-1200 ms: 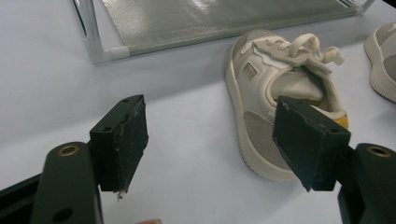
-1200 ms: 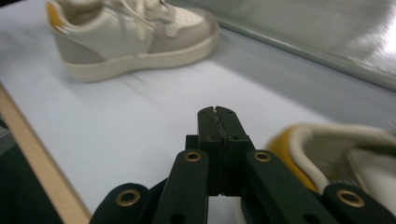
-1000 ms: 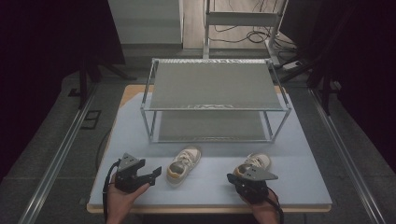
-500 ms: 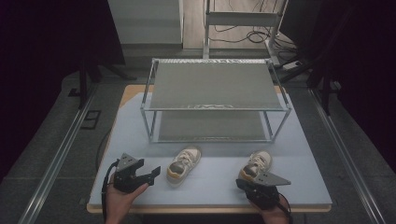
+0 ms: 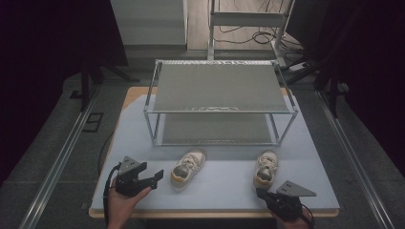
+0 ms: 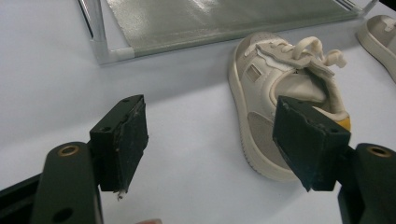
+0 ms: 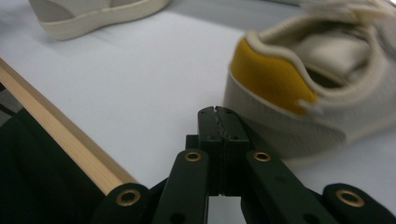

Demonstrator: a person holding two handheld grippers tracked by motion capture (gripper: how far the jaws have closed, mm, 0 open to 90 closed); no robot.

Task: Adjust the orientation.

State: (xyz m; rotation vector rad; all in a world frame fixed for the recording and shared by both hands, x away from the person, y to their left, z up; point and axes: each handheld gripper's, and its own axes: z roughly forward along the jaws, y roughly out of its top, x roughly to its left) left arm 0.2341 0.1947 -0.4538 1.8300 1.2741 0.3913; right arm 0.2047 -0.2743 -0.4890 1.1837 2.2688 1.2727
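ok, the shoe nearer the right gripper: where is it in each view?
High view: right shoe lower right, just beyond the right gripper.
Left gripper view: its edge at the top right corner.
Right gripper view: yellow heel right of centre, behind the shut jaws.
Shared landmark: the left shoe.

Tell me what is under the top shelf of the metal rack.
Under the rack's top shelf sits a lower shelf; its visible front strip is bare. The back of it is covered by the top shelf. Both shoes stand outside, in front.
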